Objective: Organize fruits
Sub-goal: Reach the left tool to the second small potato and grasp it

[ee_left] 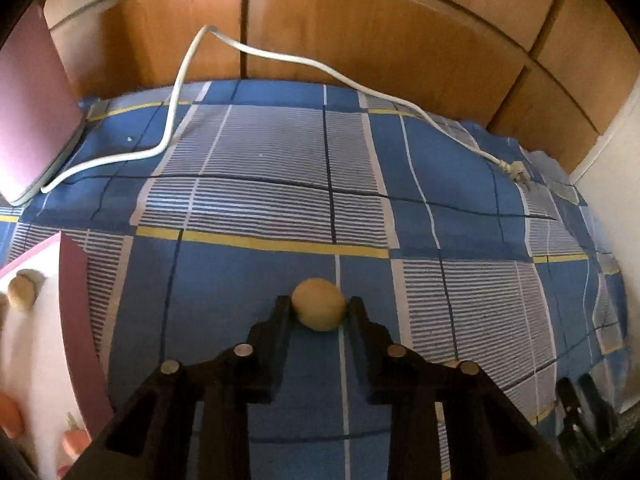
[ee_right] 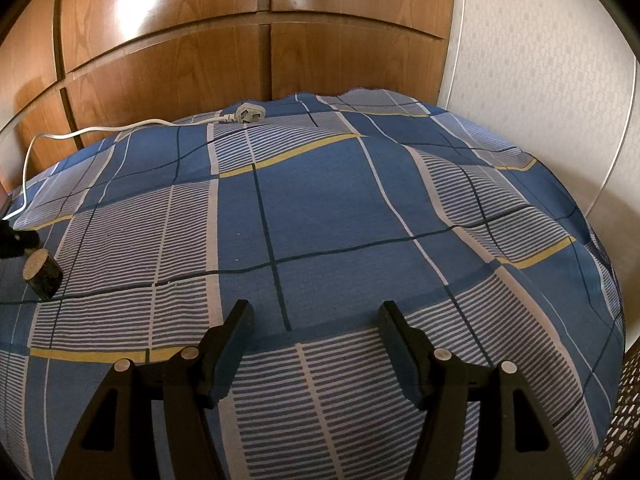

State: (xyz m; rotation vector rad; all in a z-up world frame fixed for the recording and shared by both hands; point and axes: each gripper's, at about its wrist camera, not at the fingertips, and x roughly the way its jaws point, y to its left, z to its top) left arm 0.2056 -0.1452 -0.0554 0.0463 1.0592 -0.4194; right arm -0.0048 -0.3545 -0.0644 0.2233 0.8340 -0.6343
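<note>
The left gripper [ee_left: 319,307] clamps a small yellowish fruit [ee_left: 318,303] between its fingertips, the pink-edged box [ee_left: 74,280] lying to its left, while the right gripper [ee_right: 316,314] hangs spread and empty.

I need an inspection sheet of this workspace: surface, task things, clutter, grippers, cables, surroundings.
Surface: blue checked cloth, wrinkled.
Job's things: yellow round fruit between the left gripper's fingertips; white box with pink walls at left, holding a tan fruit and orange pieces.
Clutter: nothing seen.
Grippers: left gripper shut on the fruit; right gripper open, empty.
Cables: white cord with plug, lying loose.
Surroundings: wooden wardrobe, white wall.
</note>
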